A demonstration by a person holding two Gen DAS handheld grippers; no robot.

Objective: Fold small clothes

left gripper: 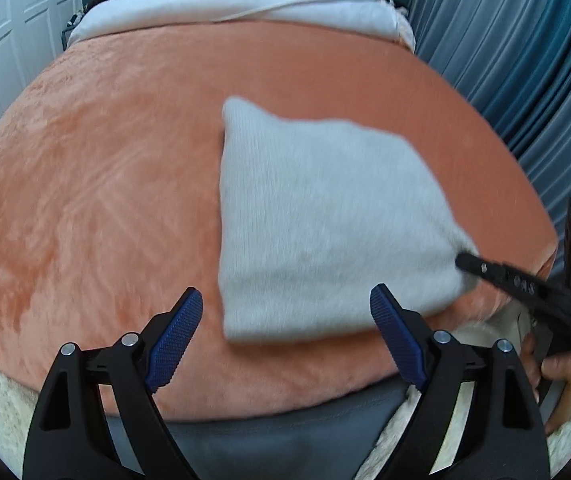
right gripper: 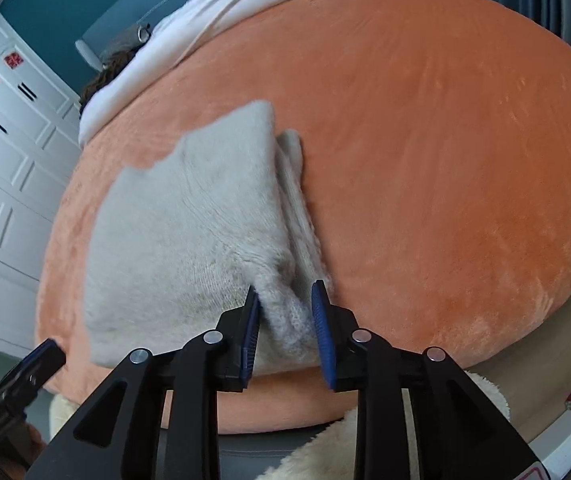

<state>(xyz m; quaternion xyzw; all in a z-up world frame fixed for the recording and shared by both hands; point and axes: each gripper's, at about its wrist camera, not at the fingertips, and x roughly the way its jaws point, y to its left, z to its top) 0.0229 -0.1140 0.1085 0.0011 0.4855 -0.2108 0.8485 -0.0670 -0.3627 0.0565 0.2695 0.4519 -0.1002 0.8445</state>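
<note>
Soft, light grey knit (left gripper: 317,220) on orange blanket (left gripper: 105,180): right gripper (right gripper: 285,312) loosely straddles its near corner, left gripper (left gripper: 285,308) spread empty.

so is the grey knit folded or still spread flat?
Folded. The grey knit lies as a compact rectangle on the orange blanket, and stacked layers show along its right edge in the right wrist view.

The grey sweater (left gripper: 325,220) is soft, fuzzy knit wool, and its corner between the right gripper (right gripper: 285,320) pads shows tiny loops. Under it, the orange blanket (left gripper: 105,180) is plush and a bit shiny. The left gripper (left gripper: 287,336) is smooth black plastic with bumpy blue rubber pads (left gripper: 177,336) and shiny metal pins.
</note>
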